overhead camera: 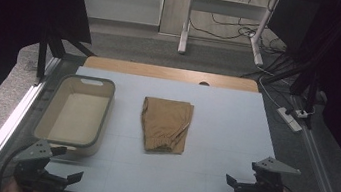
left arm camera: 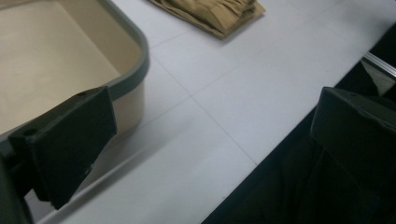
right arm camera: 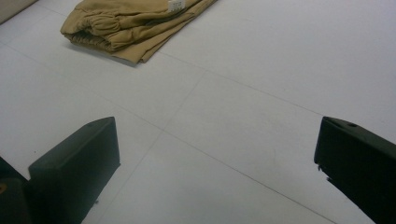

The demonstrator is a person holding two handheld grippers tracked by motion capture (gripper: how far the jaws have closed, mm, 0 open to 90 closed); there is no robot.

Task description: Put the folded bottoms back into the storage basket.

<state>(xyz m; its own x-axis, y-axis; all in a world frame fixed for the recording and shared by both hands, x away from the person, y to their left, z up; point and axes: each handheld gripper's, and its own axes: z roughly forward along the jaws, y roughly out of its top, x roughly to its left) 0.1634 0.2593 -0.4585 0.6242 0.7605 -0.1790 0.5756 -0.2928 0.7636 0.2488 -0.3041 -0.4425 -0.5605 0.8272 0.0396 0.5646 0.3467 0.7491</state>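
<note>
1 folded tan garment (overhead camera: 165, 124) is lying mid-tabletop (overhead camera: 223, 134), beside 1 beige bin (overhead camera: 77, 110). 2 claws, left claw (overhead camera: 70, 163) and right claw (overhead camera: 231, 181), are hovering at the near edge, jaws apart, holding nothing.

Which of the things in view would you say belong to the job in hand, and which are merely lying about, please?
Belonging to the job:
folded tan shorts in the middle of the mat
beige bin, empty, to their left
left gripper, open
right gripper, open

Lying about:
power strip on the floor at the right
white table frame beyond the table
</note>
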